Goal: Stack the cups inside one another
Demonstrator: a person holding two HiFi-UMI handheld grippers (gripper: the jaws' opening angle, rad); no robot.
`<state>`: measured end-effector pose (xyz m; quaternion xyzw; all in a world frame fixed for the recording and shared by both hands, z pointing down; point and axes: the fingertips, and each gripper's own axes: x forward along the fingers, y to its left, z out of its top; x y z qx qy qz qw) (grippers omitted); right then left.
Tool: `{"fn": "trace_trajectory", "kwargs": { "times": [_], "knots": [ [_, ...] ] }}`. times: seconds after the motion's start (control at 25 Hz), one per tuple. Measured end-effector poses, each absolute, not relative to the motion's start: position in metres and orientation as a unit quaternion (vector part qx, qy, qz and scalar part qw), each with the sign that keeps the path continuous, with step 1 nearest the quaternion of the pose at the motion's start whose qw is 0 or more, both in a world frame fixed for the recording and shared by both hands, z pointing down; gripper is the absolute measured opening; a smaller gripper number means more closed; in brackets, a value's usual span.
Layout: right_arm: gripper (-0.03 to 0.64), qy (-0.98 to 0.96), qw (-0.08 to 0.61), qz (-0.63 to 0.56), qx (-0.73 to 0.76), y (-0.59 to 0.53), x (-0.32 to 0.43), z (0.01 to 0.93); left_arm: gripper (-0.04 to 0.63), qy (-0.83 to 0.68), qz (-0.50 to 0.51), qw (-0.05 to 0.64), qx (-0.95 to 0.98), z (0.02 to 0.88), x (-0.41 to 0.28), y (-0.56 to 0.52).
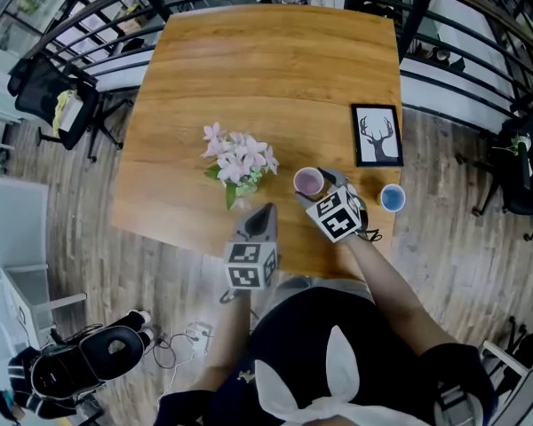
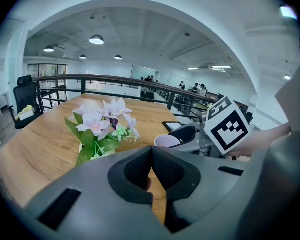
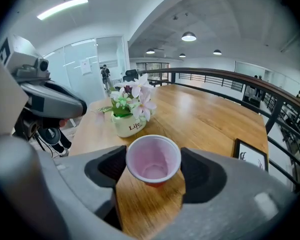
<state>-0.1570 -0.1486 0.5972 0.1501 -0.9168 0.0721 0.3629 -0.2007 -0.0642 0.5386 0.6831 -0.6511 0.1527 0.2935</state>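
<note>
Right hand-held gripper (image 3: 154, 158) grasps the upright pink cup (image 3: 153, 163) across its rim. The blue cup (image 1: 392, 198) stands near its right side. Left hand-held gripper (image 2: 151, 151) is clenched and empty.

Head camera: high over the near edge, facing steeply down, taking in the whole counter (image 1: 266, 69) from some way off. Left claw (image 2: 151, 153) camera: low at the near edge, facing the far edge, angled right; right claw (image 3: 153, 168) camera: close on the pink cup (image 3: 153, 159), angled toward the far left corner. All three share the flowers (image 1: 240, 161) and that cup; each claw camera catches the other claw.
</note>
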Motion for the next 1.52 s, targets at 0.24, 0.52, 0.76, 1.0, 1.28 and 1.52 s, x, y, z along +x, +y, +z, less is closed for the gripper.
{"fn": "trace_trajectory", "kwargs": {
  "times": [0.24, 0.52, 0.76, 1.0, 1.28, 1.52],
  "knots": [
    [0.337, -0.934, 0.316, 0.064, 0.153, -0.148, -0.161, 0.556, 0.015, -0.652, 0.146, 0.284, 0.687, 0.534, -0.199, -0.068],
    [0.336, -0.951, 0.264, 0.04, 0.157, -0.146, -0.159, 0.502, 0.015, -0.649, 0.13, 0.272, 0.698, 0.522, -0.189, -0.075],
    [0.336, -0.959, 0.233, 0.023, 0.158, -0.141, -0.159, 0.468, 0.015, -0.644, 0.125, 0.268, 0.705, 0.514, -0.18, -0.076],
    [0.336, -0.962, 0.22, 0.015, 0.16, -0.135, -0.153, 0.452, 0.015, -0.639, 0.125, 0.264, 0.711, 0.511, -0.171, -0.075],
    [0.336, -0.958, 0.219, 0.017, 0.185, -0.143, -0.133, 0.453, 0.015, -0.625, 0.126, 0.262, 0.725, 0.515, -0.158, -0.082],
    [0.336, -0.948, 0.223, 0.023, 0.225, -0.155, -0.101, 0.457, 0.015, -0.604, 0.129, 0.262, 0.741, 0.52, -0.139, -0.09]
  ]
}}
